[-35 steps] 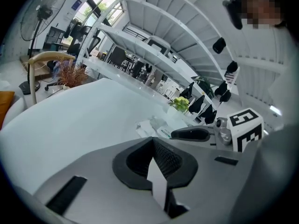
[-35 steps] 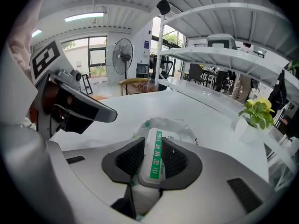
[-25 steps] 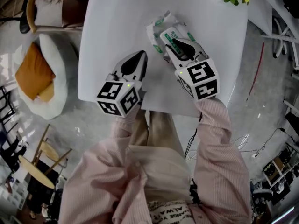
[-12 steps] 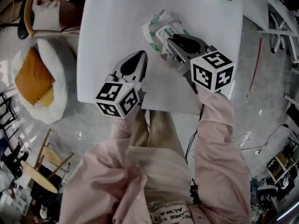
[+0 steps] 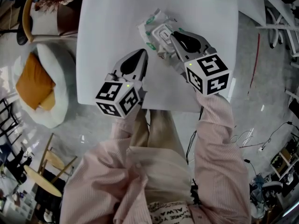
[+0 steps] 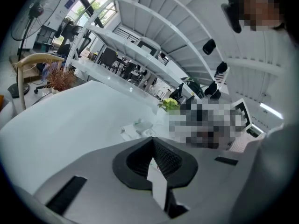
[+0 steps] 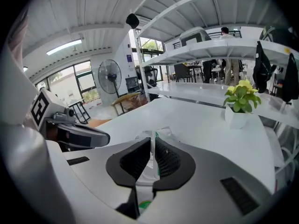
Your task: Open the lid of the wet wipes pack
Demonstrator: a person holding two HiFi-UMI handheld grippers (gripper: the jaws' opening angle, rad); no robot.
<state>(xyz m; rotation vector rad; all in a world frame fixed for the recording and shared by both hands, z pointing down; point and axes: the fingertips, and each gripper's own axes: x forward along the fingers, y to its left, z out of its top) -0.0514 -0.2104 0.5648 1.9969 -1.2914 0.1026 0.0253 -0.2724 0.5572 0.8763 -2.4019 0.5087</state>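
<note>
The right gripper's (image 7: 152, 154) jaws are seen closing on the thin white lid (image 5: 163, 32) of the wet wipes pack (image 5: 149, 28). The pack's place on the white table (image 5: 107, 41) is shown fully by the head view alone. The left gripper (image 6: 153, 147) is held pressed together, empty.

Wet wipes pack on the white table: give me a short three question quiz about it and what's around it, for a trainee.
1. True or false: the left gripper touches the wet wipes pack.
2. What stands near the table's far edge? A: a potted plant. B: a mug. C: a laptop.
3. Which gripper has part of the pack between its jaws?

Key
1. False: it lies apart from the pack, nothing in its jaws.
2. A.
3. The right gripper; its jaws are closing on the pack's top.
</note>
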